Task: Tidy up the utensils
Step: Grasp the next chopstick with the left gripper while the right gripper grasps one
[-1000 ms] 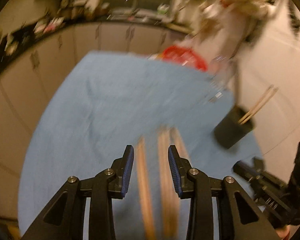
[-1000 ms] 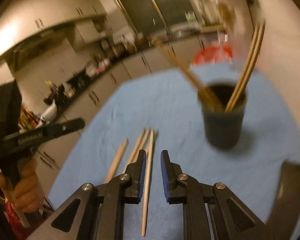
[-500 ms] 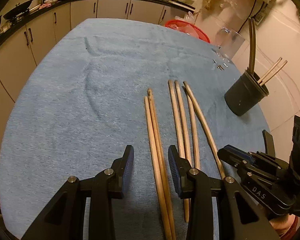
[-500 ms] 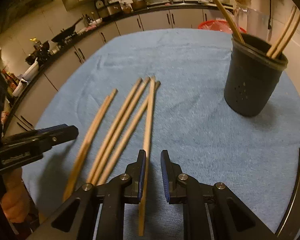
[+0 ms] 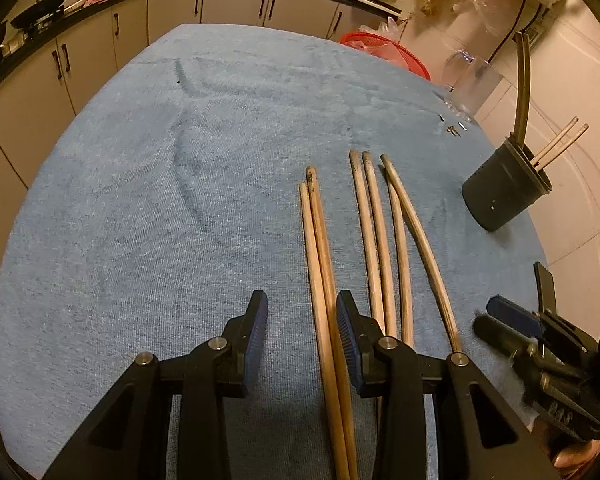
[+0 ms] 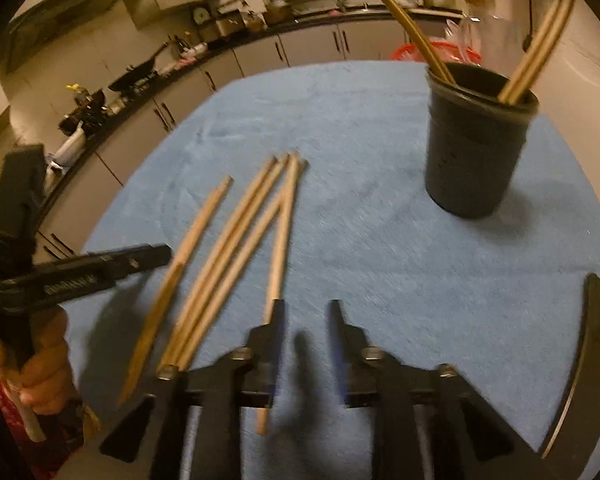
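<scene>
Left wrist view showed you mid-pickup: left gripper [image 5: 302, 336] jaws stood apart astride the left chopstick pair [image 5: 320, 264] on the blue bench [image 5: 140, 200], the right gripper [image 6: 306, 320] jaws, empty, had just been opening beside the rightmost chopstick [image 6: 282, 232]; next you needed to close, then carry to the black holder [image 6: 474, 152].

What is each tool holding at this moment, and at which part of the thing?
Nothing. The left tool stands open over a pair of chopsticks lying between its pads. The right tool has just been opening, with only blue cloth between its pads.
</scene>
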The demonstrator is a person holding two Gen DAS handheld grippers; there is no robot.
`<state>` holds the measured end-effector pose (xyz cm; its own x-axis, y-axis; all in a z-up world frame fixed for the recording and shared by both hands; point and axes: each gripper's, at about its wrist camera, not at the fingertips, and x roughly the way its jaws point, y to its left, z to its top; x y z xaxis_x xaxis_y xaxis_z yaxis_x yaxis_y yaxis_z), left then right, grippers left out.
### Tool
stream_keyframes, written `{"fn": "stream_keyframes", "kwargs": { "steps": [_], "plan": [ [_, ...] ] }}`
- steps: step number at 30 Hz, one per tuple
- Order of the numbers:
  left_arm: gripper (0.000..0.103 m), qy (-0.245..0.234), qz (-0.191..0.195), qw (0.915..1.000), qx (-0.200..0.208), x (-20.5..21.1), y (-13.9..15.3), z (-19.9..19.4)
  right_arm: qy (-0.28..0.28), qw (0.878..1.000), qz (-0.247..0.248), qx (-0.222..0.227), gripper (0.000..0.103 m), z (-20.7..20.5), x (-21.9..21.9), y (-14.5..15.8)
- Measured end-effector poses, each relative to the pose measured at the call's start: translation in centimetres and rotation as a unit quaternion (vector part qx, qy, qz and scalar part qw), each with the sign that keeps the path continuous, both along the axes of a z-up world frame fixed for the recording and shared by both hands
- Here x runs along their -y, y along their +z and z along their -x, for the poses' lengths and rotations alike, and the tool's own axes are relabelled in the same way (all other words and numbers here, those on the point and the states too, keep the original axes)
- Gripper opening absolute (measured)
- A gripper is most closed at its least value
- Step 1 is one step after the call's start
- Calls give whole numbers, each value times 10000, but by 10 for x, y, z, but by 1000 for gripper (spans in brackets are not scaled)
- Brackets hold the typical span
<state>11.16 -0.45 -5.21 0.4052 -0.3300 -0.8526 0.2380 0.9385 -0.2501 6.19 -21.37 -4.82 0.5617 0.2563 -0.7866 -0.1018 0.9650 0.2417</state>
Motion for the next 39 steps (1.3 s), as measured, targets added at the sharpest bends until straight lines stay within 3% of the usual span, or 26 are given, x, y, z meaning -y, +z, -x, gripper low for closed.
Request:
{"fn": "stream_keyframes", "kwargs": {
  "steps": [1,4,7,8,10,14,18,22,26,30,39],
  "plan": [
    [36,1,-7,10000,10,-1,0,1,65,10000,39,4,58,-3,-6,-1],
    [36,-2,-19,10000,19,-2,2,2,191,9991,353,131,57,-8,-24,-5],
    [36,15,-22,10000,26,-4,2,2,272,9984,478,-85,21,-14,-31,-16],
    [36,16,-20,10000,23,-5,2,1,214,9986,478,-91,14,-14,-28,-18],
    [36,36,-18,10000,5,-6,1,0,154,9984,519,-158,9,-11,-21,-19],
    [36,44,-18,10000,-49,-6,-1,-6,52,9982,507,-331,9,6,1,-16],
    [36,25,-85,9999,-138,-2,-5,-17,583,9952,374,-690,10,32,12,-15],
    [36,-15,-114,9998,-188,6,-6,-26,379,9968,557,-441,11,46,27,-4],
    [36,-61,-296,9994,-149,15,-7,-33,34,9991,216,-362,11,42,47,2],
    [37,-118,-444,9989,-118,24,-6,-39,-12,9994,206,-285,11,36,49,6],
    [35,-144,-216,9994,-214,12,-7,-42,-36,9996,86,-266,11,30,45,5]
  ]
}}
